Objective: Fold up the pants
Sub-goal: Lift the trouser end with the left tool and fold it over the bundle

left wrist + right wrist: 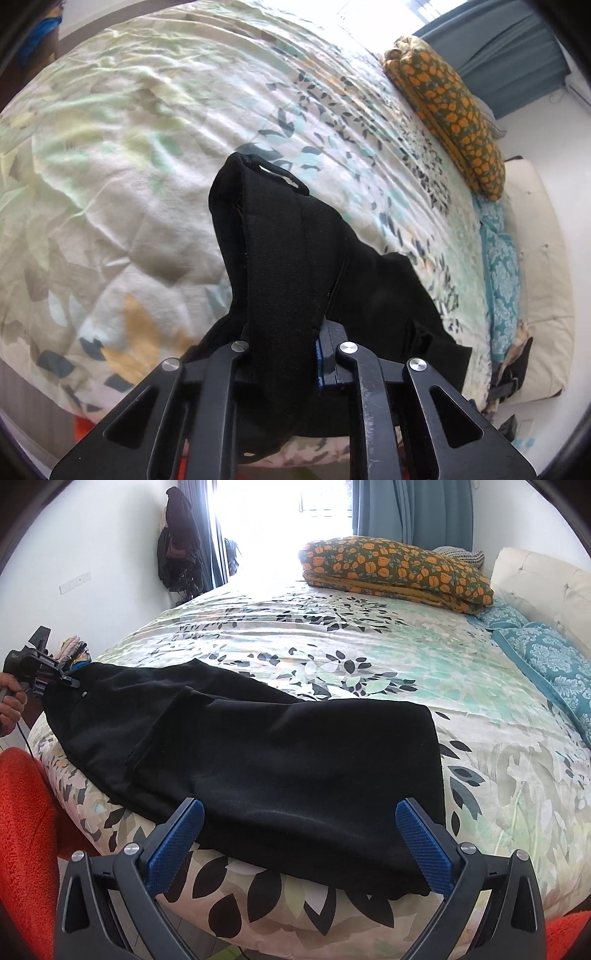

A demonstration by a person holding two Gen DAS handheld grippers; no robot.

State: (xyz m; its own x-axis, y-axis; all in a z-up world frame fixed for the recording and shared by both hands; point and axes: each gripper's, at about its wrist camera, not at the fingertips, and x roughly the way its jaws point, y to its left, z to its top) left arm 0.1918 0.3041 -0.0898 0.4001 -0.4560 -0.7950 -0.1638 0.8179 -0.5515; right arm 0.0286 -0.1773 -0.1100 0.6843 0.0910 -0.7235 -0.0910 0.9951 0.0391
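Black pants (280,746) lie along the near edge of a bed with a leaf-print cover (369,646). In the right wrist view my right gripper (299,808) is open, its blue pads (173,845) wide apart just short of the near end of the pants. My left gripper (70,681) shows at far left, shut on the far end of the pants. In the left wrist view my left gripper (295,354) is shut on the black waistband (273,258), which stands lifted in a fold above the cover (110,166).
An orange-and-green folded quilt (399,568) lies at the head of the bed, with teal pillows (546,657) and a cream headboard (546,587) at right. A red fuzzy sleeve (22,830) is at lower left. Bags (177,554) hang by the window.
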